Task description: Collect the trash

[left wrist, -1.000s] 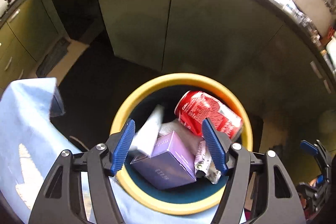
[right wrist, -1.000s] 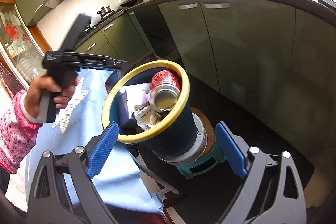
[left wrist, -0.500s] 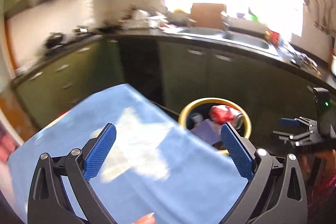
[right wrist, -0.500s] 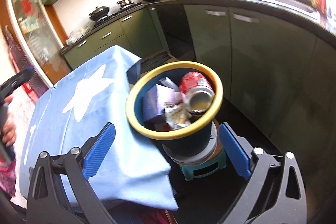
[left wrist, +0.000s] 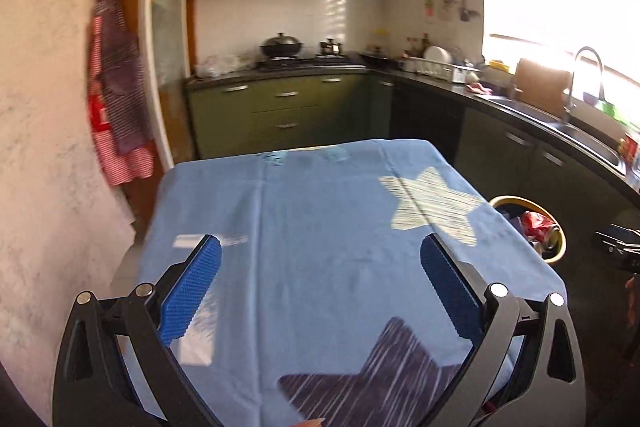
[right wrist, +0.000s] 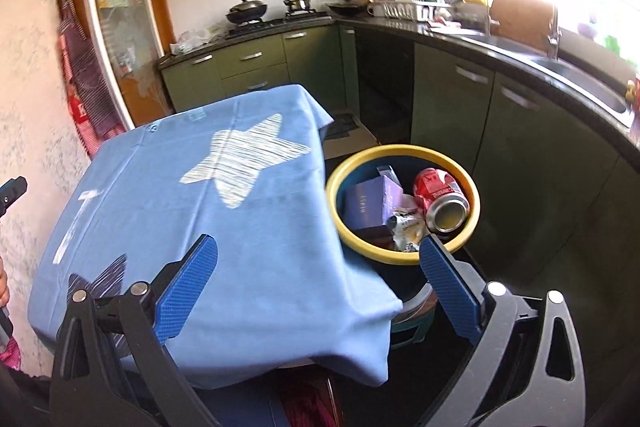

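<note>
A dark bin with a yellow rim [right wrist: 404, 257] stands beside the table's right side and holds a red soda can [right wrist: 438, 197], a purple box [right wrist: 366, 203] and a crumpled wrapper [right wrist: 408, 225]. The bin also shows at the right in the left wrist view [left wrist: 560, 255], with the can [left wrist: 540, 225] inside. My left gripper [left wrist: 318, 291] is open and empty above the blue tablecloth [left wrist: 320, 247]. My right gripper [right wrist: 316, 291] is open and empty, over the table's near right corner, just short of the bin.
The blue cloth with star patterns [right wrist: 192, 211] covers the table. Green kitchen cabinets [right wrist: 460, 107] and a dark counter with a sink [right wrist: 560, 67] run along the back and right. A wall with hanging aprons [left wrist: 116, 107] is on the left. The floor beside the bin is dark.
My left gripper has swung away from above the bin and back over the table, opening wider. My right gripper has pulled back and turned left, bringing more of the table into view.
</note>
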The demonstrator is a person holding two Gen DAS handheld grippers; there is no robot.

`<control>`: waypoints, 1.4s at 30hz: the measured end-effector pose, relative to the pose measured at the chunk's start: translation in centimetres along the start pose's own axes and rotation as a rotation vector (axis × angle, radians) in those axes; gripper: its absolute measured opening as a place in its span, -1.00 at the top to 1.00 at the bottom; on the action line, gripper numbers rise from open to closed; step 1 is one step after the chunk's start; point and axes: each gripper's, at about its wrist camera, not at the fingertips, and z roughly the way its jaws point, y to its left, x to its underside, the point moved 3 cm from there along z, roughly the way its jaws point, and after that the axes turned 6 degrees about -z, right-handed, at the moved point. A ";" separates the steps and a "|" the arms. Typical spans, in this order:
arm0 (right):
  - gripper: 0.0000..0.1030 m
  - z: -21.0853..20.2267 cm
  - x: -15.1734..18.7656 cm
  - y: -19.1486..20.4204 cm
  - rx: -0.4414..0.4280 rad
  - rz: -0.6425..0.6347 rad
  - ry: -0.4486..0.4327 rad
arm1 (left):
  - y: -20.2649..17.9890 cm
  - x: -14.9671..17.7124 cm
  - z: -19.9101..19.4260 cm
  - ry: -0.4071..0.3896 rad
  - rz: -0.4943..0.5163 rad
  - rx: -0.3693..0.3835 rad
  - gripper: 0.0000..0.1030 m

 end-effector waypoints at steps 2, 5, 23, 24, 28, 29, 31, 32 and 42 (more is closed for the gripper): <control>-0.87 -1.0 -0.1 0.5 0.010 -0.009 -0.015 | 1.6 0.5 -1.3 -0.002 -0.034 -0.016 -0.91; -0.87 -2.1 -0.6 1.3 0.025 -0.025 -0.044 | 3.6 1.3 -2.7 -0.001 -0.064 -0.032 -0.91; -0.87 -4.8 -1.4 2.5 0.117 -0.074 -0.129 | 3.0 1.2 -5.3 -0.027 -0.077 0.003 -0.91; -0.87 -4.8 -1.4 2.6 0.114 -0.075 -0.129 | 3.0 1.2 -5.3 -0.026 -0.079 0.004 -0.91; -0.87 -4.6 -1.5 2.8 0.111 -0.077 -0.128 | 3.1 1.2 -5.2 -0.020 -0.082 0.004 -0.91; -0.87 -4.5 -1.5 2.8 0.110 -0.079 -0.127 | 3.1 1.2 -5.2 -0.021 -0.083 0.005 -0.91; -0.87 -4.5 -1.5 3.0 0.109 -0.079 -0.127 | 3.1 1.2 -5.2 -0.022 -0.082 0.007 -0.91; -0.87 -4.5 -1.5 3.0 0.108 -0.079 -0.126 | 3.0 1.2 -5.2 -0.022 -0.079 0.007 -0.91; -0.87 -4.4 -1.5 2.9 0.108 -0.077 -0.126 | 2.4 1.0 -5.1 -0.022 -0.072 0.019 -0.91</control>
